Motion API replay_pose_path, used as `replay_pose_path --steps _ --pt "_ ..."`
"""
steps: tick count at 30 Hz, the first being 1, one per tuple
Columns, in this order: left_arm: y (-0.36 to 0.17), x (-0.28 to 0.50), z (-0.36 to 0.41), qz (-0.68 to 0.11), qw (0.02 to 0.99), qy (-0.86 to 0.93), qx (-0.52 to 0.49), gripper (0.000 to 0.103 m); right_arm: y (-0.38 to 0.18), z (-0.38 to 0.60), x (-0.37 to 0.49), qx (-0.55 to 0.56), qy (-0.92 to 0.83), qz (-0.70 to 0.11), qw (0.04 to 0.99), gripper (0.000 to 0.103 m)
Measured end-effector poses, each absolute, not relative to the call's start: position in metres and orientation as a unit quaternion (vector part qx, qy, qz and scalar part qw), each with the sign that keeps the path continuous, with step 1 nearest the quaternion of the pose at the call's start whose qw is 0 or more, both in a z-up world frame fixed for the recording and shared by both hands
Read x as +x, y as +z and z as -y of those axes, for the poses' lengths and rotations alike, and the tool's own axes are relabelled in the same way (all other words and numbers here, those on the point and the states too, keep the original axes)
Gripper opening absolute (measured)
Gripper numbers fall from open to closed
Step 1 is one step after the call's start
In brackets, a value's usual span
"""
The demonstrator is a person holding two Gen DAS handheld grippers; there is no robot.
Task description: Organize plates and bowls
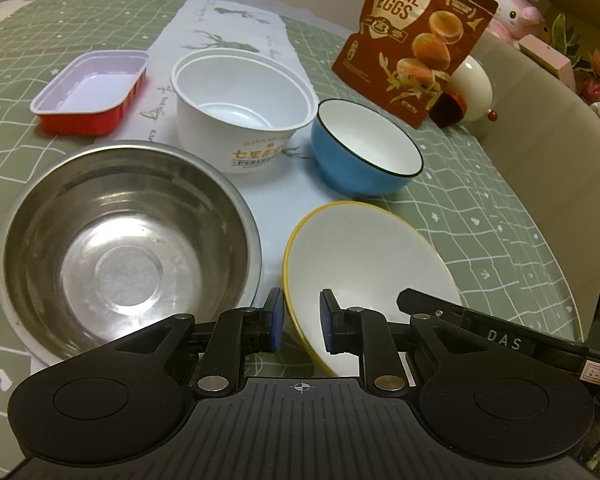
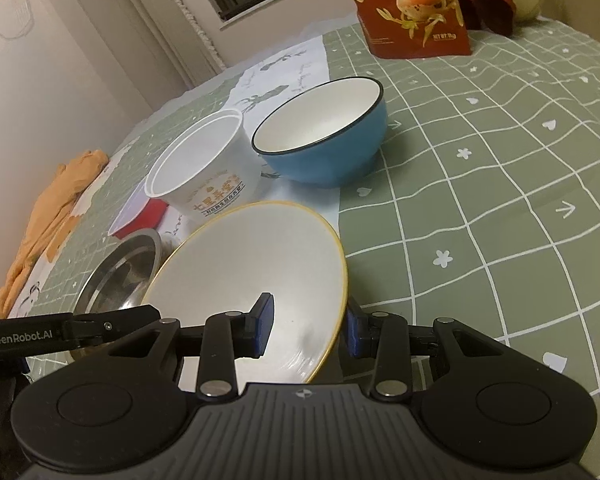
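Note:
A white plate with a yellow rim (image 1: 364, 264) (image 2: 260, 272) is tilted above the table. My left gripper (image 1: 302, 320) has one finger on each side of its near rim, jaws partly apart. My right gripper (image 2: 310, 328) also straddles the plate's rim, one pad on the top face, one behind the edge. A steel bowl (image 1: 124, 240) (image 2: 120, 272) sits to the left. A white paper bowl (image 1: 240, 108) (image 2: 204, 164) and a blue bowl (image 1: 364, 148) (image 2: 324, 132) stand behind. A red tray (image 1: 92, 92) (image 2: 140, 212) lies at the far left.
A quail eggs bag (image 1: 416, 36) (image 2: 412, 8) stands at the back right beside a cream ornament (image 1: 472, 92). An orange cloth (image 2: 48, 216) lies at the table's left edge. The green checked tablecloth (image 2: 500, 168) runs to the right.

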State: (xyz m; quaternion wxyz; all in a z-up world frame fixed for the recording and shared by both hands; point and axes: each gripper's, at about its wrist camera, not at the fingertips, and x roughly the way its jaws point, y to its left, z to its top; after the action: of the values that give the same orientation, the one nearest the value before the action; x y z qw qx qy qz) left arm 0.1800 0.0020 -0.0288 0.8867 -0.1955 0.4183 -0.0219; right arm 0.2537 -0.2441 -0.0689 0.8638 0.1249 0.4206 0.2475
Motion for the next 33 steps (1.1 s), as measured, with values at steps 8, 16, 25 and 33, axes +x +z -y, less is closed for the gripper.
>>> replay_pose_path --steps 8,16,25,33 --pt "-0.038 0.182 0.004 -0.435 0.879 -0.032 -0.191 0.021 -0.078 0.237 0.253 0.109 0.251 -0.441 0.855 0.037" --pt "-0.036 0.181 -0.002 -0.427 0.88 -0.03 -0.204 0.021 -0.078 0.234 0.248 0.104 0.252 -0.442 0.855 0.037" --pt "-0.036 0.185 -0.004 -0.419 0.884 -0.027 -0.206 0.021 -0.077 0.228 0.242 0.086 0.254 -0.437 0.859 0.037" --pt "-0.024 0.178 -0.011 -0.403 0.889 -0.03 -0.214 0.02 -0.076 0.237 0.245 0.111 0.257 -0.441 0.853 0.037"
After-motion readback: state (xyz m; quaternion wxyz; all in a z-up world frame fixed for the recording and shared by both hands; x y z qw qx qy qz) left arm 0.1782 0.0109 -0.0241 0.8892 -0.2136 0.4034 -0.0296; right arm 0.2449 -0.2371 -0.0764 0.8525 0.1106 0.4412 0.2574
